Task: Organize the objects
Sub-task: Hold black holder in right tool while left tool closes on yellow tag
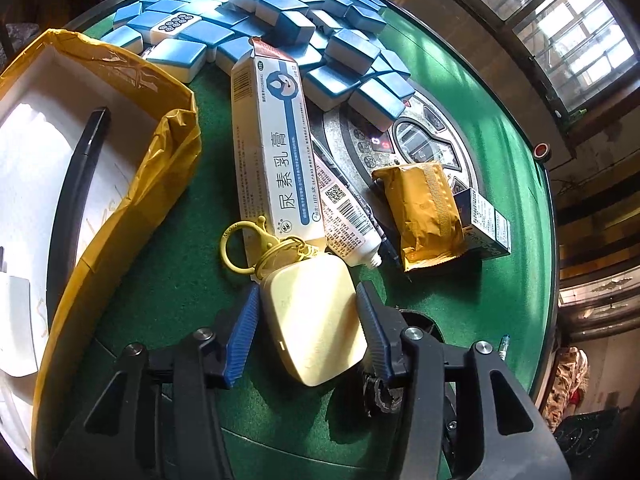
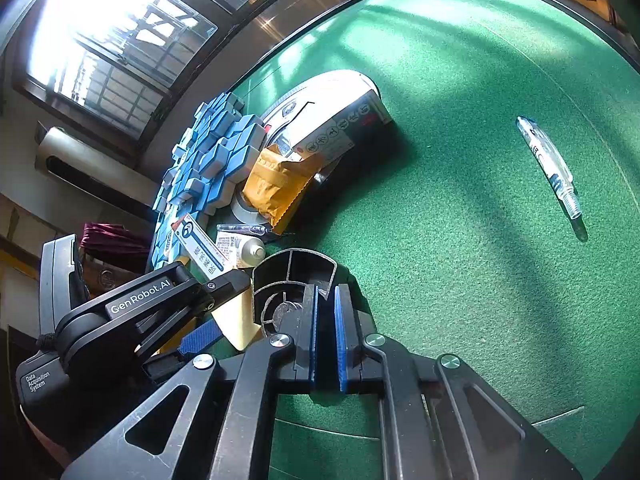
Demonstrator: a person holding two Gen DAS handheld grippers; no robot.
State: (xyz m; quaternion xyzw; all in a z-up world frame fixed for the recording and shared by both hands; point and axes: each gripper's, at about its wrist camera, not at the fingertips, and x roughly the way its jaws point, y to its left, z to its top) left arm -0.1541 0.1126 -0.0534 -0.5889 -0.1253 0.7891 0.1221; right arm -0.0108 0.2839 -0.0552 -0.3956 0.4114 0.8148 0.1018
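the left claw (image 1: pixel 306 328) grips the cream case (image 1: pixel 314 320) flat between its blue pads at 6 o'clock on the green tabletop (image 1: pixel 184 240), probably to carry it to the open box (image 1: pixel 52 128) at 9 o'clock, while the right claw (image 2: pixel 326 332) hangs nearly closed and empty.

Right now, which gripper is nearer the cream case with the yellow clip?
Left. The left gripper has the cream case between its fingers; the right gripper sits beside it, over the table pocket.

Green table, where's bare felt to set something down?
Free: the wide felt around the lone pen, and the strip between yellow bag and cream box. Crowded: the mahjong tiles and gold packet.
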